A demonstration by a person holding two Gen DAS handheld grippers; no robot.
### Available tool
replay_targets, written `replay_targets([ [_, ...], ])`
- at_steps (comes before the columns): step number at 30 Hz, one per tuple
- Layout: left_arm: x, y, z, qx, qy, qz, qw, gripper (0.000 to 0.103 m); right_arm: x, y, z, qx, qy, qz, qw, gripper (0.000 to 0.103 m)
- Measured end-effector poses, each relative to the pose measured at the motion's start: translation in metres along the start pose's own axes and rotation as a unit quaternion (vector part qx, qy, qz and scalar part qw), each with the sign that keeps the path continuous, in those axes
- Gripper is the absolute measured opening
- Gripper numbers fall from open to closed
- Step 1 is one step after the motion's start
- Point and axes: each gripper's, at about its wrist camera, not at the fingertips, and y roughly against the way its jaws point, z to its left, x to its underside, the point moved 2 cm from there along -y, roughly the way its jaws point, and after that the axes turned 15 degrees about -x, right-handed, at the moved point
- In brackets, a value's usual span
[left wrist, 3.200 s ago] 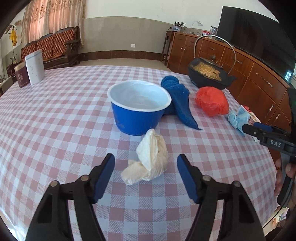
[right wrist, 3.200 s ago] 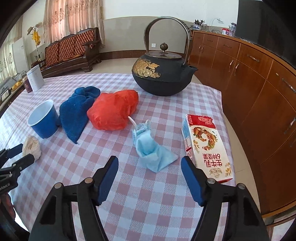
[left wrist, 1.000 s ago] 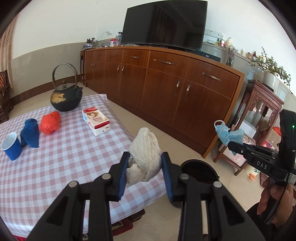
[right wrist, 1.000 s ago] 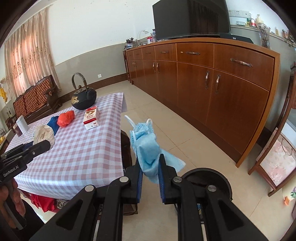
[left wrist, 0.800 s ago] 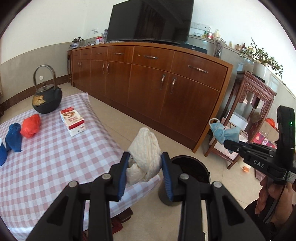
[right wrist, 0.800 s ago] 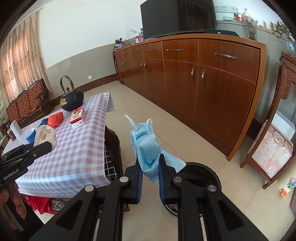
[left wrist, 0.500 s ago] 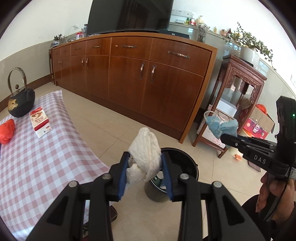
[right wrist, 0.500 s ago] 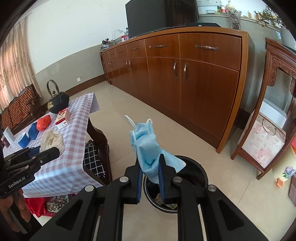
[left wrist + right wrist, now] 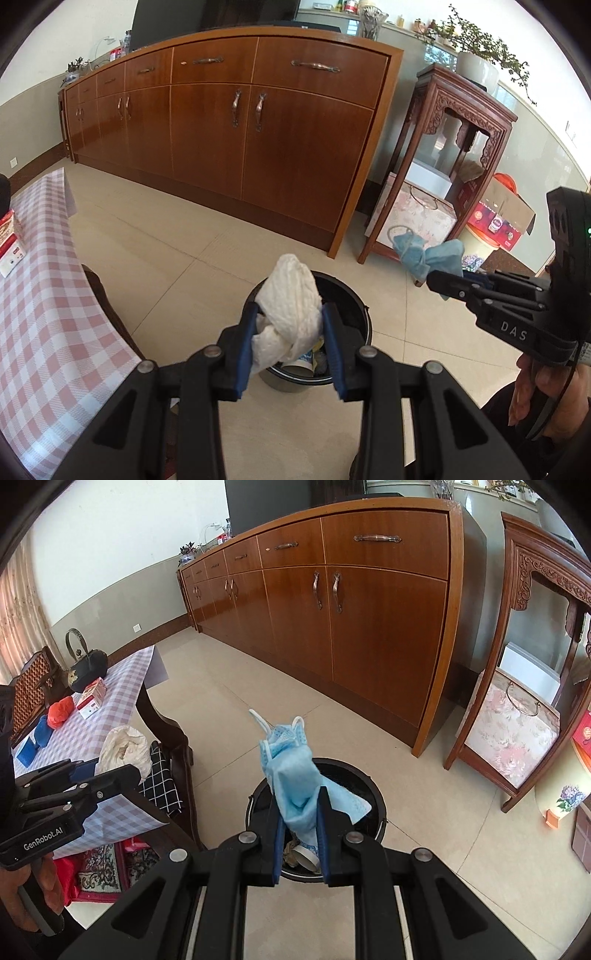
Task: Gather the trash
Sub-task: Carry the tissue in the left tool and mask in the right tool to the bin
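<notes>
My left gripper [image 9: 290, 326] is shut on a crumpled white tissue [image 9: 290, 299] and holds it above the black trash bin [image 9: 351, 314] on the floor. My right gripper [image 9: 299, 816] is shut on a blue face mask [image 9: 293, 771] above the same bin [image 9: 365, 786]. The bin holds some trash, a cup among it. The right gripper and the mask [image 9: 424, 256] show at the right of the left wrist view. The left gripper and the tissue [image 9: 123, 747] show at the left of the right wrist view.
A checked table [image 9: 110, 698] stands to the left with a black kettle [image 9: 86, 664], a carton [image 9: 92, 698], a red bag [image 9: 59, 709] and blue items. A long wooden sideboard [image 9: 258, 140] runs behind the bin. A carved side table [image 9: 443, 166] stands at the right.
Both grippers picked their items off the table, swung away from it and came over the bin. The bin is now closer and right under both grippers.
</notes>
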Motion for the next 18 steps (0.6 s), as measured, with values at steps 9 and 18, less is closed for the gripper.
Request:
replay_targets([
  [9, 0.011, -0.046, -0.022, 0.013, -0.021, 0.037, 0.9990, 0.036, 0.021, -0.033, -0.034, 0.010, -0.004, 0.043, 0.999, 0.016],
  [18, 0.022, -0.106, -0.038, 0.029, -0.018, 0.103, 0.9941, 0.036, 0.040, -0.095, -0.059, -0.004, 0.009, 0.110, 0.994, 0.016],
])
